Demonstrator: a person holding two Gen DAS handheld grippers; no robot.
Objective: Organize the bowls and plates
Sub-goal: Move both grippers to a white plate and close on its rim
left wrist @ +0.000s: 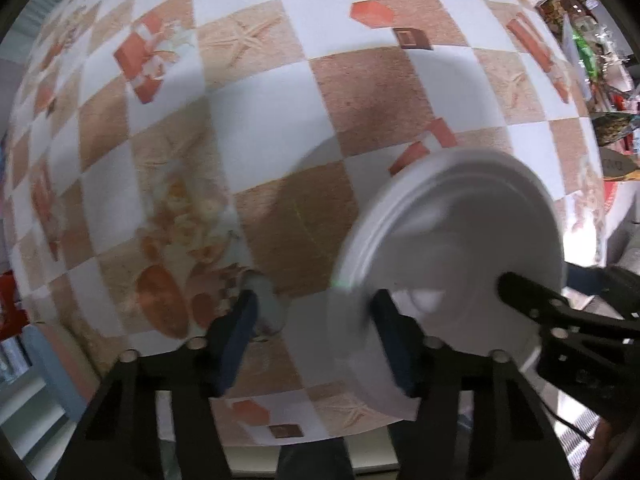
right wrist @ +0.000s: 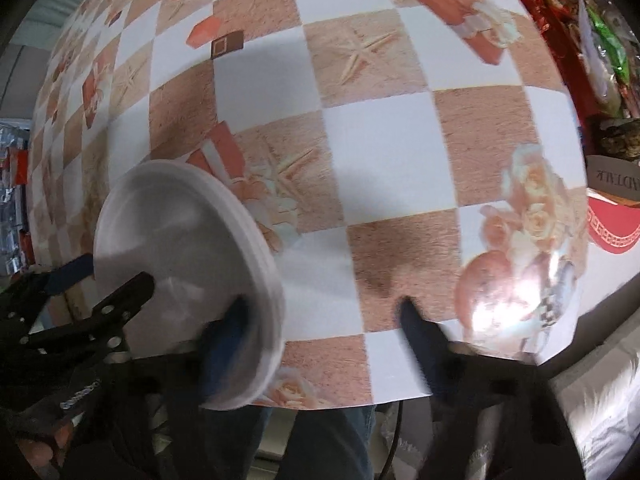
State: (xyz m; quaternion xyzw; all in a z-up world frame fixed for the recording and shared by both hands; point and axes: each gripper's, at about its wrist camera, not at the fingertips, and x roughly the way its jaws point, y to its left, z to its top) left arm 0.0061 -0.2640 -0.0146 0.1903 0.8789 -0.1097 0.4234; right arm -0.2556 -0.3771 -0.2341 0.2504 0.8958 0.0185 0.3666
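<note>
The white plate [left wrist: 448, 264] hangs tilted over the checked tablecloth [left wrist: 264, 120], between the two grippers; the left gripper [left wrist: 316, 332] stands partly open with its right finger [left wrist: 394, 344] against the plate's near rim, its left finger off the plate; the right gripper [right wrist: 324, 340] stands likewise, its left finger [right wrist: 228, 344] at the plate [right wrist: 180, 264]; whether either clamps it I cannot tell.

Matt white plate [left wrist: 460, 232]; glossy, smooth patterned tablecloth [left wrist: 372, 92].

One white plate [left wrist: 452, 240], two tools [left wrist: 316, 316]
</note>
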